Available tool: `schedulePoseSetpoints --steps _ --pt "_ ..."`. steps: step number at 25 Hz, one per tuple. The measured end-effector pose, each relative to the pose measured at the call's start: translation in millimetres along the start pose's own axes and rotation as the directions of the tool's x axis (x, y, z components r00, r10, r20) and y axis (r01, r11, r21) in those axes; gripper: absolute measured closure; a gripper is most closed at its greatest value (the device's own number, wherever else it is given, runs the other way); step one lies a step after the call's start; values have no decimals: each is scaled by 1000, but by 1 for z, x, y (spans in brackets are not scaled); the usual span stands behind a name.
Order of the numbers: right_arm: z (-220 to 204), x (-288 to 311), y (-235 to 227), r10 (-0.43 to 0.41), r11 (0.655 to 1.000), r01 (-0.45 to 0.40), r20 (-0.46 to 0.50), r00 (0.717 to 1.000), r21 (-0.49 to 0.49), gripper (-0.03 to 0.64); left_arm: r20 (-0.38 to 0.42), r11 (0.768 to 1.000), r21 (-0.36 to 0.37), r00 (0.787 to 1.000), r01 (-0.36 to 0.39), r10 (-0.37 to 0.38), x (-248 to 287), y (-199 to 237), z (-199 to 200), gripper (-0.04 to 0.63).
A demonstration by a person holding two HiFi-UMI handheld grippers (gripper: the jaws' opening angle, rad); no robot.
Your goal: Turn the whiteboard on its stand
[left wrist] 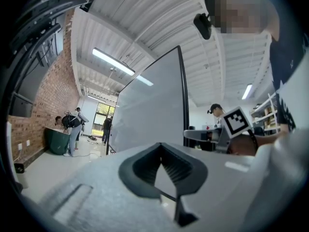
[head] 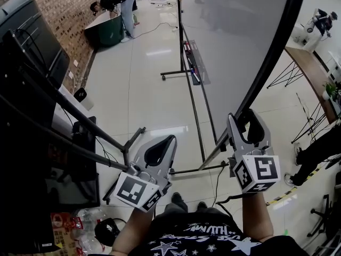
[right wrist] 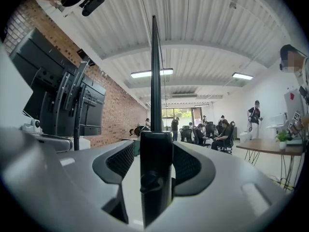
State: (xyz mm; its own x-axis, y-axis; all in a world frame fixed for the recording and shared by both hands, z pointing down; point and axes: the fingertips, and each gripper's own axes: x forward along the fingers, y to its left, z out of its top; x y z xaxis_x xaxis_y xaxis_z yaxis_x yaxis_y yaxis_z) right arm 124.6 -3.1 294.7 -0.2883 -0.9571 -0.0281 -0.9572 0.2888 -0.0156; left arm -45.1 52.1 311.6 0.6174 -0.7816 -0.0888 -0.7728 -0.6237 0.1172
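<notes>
The big whiteboard point(head: 234, 41) stands tilted on its black stand point(head: 198, 116), its black-framed edge running down to my right gripper point(head: 248, 122). In the right gripper view the black frame edge point(right wrist: 155, 81) and a clamp block with a knob point(right wrist: 155, 178) sit between the two pads. A thin gap shows at the left pad point(right wrist: 121, 161), so the right gripper point(right wrist: 155, 141) is open around the frame. My left gripper point(head: 171, 139) hangs to the left of the board, tips together, holding nothing. From the left gripper point(left wrist: 161, 146) the whiteboard point(left wrist: 149, 105) rises ahead.
Black screens on a wheeled stand point(head: 32, 52) crowd the left by the brick wall point(head: 58, 9). A person bends over a green table point(head: 109, 28) at the back. A wooden table point(head: 311, 73) and a seated person point(head: 319, 151) are at the right. Bottles point(head: 88, 217) lie near my feet.
</notes>
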Motion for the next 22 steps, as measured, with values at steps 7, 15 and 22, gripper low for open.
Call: schedulePoseSetpoints --steps 7,15,22 --pt "13 -45 14 26 999 -26 23 999 -30 379 12 1000 18 1000 -1 1 -1 -11 3 591" --pt "14 -57 61 85 996 -84 76 993 -18 505 3 1000 17 1000 11 -11 2 -21 -2 591" --pt "5 -54 90 178 984 -177 58 982 -31 585 -6 1000 11 1000 15 -15 2 -27 -7 591"
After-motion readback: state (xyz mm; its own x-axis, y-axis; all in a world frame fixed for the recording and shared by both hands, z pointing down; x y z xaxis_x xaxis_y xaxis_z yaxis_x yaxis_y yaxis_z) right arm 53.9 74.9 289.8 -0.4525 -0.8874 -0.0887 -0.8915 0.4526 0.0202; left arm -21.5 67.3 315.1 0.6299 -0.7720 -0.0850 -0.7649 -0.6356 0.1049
